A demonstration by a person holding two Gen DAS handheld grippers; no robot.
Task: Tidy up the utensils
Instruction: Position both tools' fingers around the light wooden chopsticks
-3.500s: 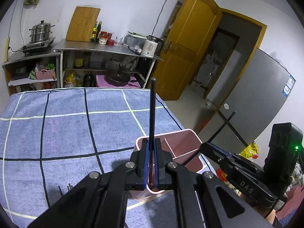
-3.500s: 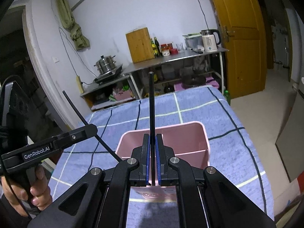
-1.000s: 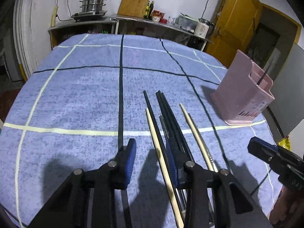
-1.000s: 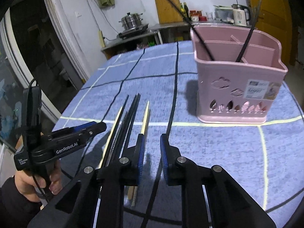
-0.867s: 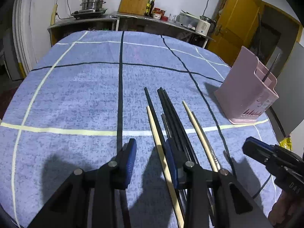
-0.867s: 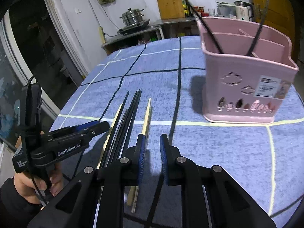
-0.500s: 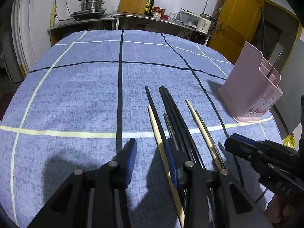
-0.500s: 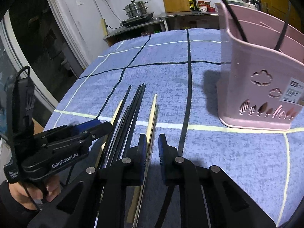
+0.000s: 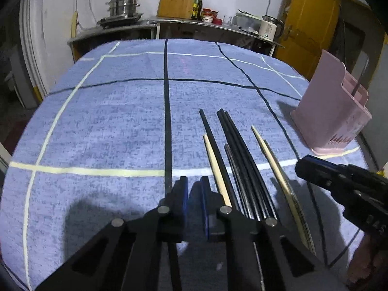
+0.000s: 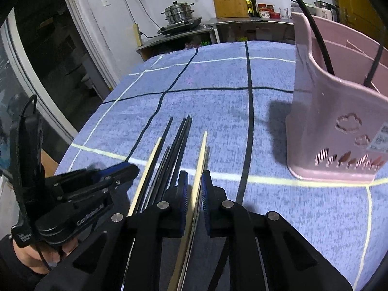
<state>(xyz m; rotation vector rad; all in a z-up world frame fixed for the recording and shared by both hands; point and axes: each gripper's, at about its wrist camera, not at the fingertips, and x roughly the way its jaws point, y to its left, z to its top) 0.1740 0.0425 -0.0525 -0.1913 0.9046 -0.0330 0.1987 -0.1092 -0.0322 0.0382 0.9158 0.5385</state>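
Several chopsticks lie side by side on the blue checked cloth: black ones [image 9: 238, 150] [image 10: 178, 140] in the middle, a pale wooden one [image 9: 215, 167] on the left and another pale wooden one [image 9: 271, 157] [image 10: 200, 160] on the right. A pink utensil holder [image 9: 332, 111] [image 10: 339, 126] stands to the right with two black chopsticks in it. My left gripper [image 9: 194, 186] is open with a narrow gap, low over the cloth just left of the left wooden chopstick. My right gripper [image 10: 194, 184] is open, its pads either side of the right wooden chopstick.
The blue cloth [image 9: 121, 121] covers the whole table. Behind it stands a metal counter [image 9: 194, 24] with a steamer pot, cutting board, bottles and kettle. A yellow door [image 9: 305, 24] is at the far right. The table edge drops off at the left [image 10: 80, 131].
Both grippers let go of black chopsticks in the holder, then came down to the row on the cloth. The left jaws have narrowed. The right gripper moved forward over the right wooden chopstick.
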